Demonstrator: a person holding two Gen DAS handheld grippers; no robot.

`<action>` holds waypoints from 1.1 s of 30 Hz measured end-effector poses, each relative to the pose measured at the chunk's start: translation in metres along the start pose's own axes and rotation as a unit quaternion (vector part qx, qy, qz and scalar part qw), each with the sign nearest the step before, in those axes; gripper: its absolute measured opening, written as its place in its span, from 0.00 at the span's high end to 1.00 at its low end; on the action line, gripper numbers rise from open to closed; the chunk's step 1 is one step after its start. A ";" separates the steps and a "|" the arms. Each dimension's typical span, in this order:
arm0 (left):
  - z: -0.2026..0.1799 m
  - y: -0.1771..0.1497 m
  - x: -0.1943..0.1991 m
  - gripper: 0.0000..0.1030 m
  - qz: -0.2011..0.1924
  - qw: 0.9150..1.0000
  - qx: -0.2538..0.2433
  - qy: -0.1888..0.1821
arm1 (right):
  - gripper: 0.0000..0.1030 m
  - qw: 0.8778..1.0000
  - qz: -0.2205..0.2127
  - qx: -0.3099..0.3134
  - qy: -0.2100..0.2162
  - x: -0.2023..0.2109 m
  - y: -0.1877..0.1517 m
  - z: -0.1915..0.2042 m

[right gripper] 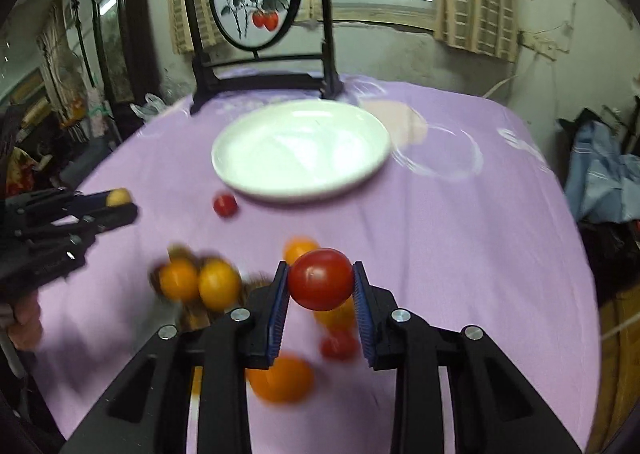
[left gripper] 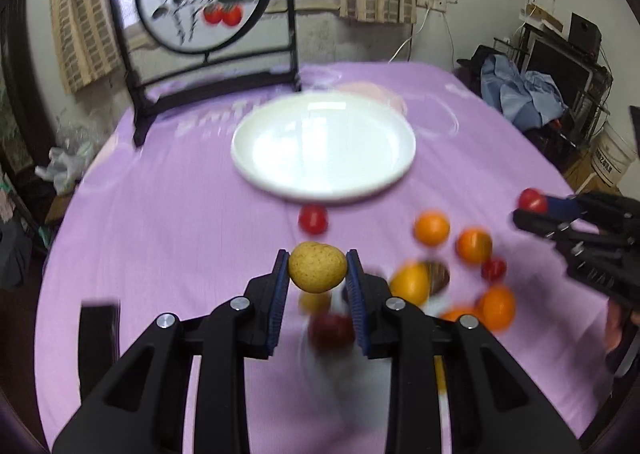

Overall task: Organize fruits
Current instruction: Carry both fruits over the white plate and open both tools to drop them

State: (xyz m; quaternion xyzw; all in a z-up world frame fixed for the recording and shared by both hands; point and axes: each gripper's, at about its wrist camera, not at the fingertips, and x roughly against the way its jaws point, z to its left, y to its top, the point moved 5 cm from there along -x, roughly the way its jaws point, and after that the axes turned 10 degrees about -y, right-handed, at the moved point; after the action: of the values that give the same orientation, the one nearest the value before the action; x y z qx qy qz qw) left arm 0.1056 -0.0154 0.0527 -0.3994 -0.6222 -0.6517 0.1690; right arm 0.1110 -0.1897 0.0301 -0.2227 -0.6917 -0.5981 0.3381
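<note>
Left gripper (left gripper: pixel 317 269) clamped on speckled yellow fruit (left gripper: pixel 317 268); right gripper (right gripper: pixel 321 280) clamped on red tomato (right gripper: pixel 321 279) — both lifted off cloth. White plate (left gripper: pixel 256 169) dead ahead of both, bare. Left gripper probably nearer plate — blur hampers judging. Loose oranges (left gripper: pixel 431 228) on near side of plate.

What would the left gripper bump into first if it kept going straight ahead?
Probably the small red tomato lying just ahead of the left gripper, then the white plate. If the gripper, holding its yellow fruit, travels above the cloth, it may pass over both; depth is unclear.
</note>
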 end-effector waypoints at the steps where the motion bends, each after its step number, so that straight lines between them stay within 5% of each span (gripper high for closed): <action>1: 0.001 0.010 -0.005 0.73 -0.001 1.000 0.002 0.001 | 0.69 1.000 0.000 -0.001 0.012 -0.011 0.016 0.005; 7: 0.022 0.075 -0.075 0.73 0.020 0.999 0.043 0.010 | 0.69 1.000 0.012 -0.004 0.012 -0.078 0.073 0.012; 15: 0.051 0.091 -0.162 0.73 0.083 0.994 0.062 0.015 | 0.69 0.997 0.076 0.025 0.001 -0.157 0.087 0.024; 17: 0.052 0.088 -0.173 0.73 0.094 0.994 0.059 0.012 | 0.59 0.997 0.079 0.018 0.003 -0.165 0.090 0.026; 19: 0.054 0.088 -0.173 0.67 0.094 0.994 0.060 0.021 | 0.52 0.997 0.077 0.011 0.003 -0.165 0.090 0.026; 21: 0.060 0.090 -0.169 0.38 0.087 0.994 0.069 0.020 | 0.43 0.997 0.071 0.013 0.007 -0.161 0.090 0.026; 33: 0.041 0.053 -0.092 0.23 0.051 0.995 0.078 0.020 | 0.43 0.999 0.040 0.008 0.020 -0.075 0.050 0.013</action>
State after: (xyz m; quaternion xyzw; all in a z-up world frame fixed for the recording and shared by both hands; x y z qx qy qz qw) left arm 0.2142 -0.0108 0.0176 -0.4027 -0.6466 -0.5998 0.2448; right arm 0.1946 -0.1604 0.0082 -0.2361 -0.6800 -0.5829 0.3771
